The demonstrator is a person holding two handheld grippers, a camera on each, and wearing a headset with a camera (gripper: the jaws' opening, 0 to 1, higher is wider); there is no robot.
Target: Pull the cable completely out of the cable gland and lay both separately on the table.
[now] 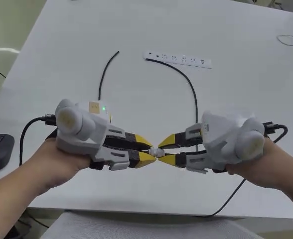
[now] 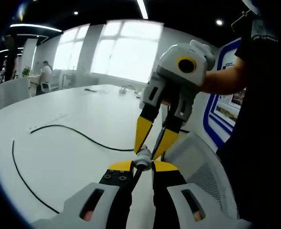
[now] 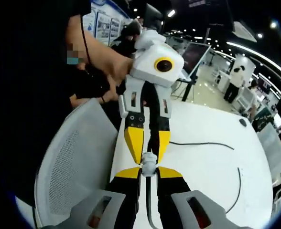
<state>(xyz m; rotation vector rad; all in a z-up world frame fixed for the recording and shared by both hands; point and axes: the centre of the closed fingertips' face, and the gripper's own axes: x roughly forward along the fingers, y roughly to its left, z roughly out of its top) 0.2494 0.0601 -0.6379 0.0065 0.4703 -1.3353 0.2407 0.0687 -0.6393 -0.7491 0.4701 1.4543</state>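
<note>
Yellow-tipped left gripper (image 1: 147, 152) pinched narrowly on the pale cable gland (image 1: 158, 152) above the table's (image 1: 136, 30) near edge. The right gripper (image 1: 167, 149) met it tip to tip. The right gripper view showed the cable (image 3: 149, 200) running back between its narrow jaws.

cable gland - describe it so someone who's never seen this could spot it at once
Above the near edge of the white table, the left gripper and right gripper meet tip to tip. The cable gland is the small pale grey piece pinched between their yellow tips, unlike the black cables lying flat behind.
</note>
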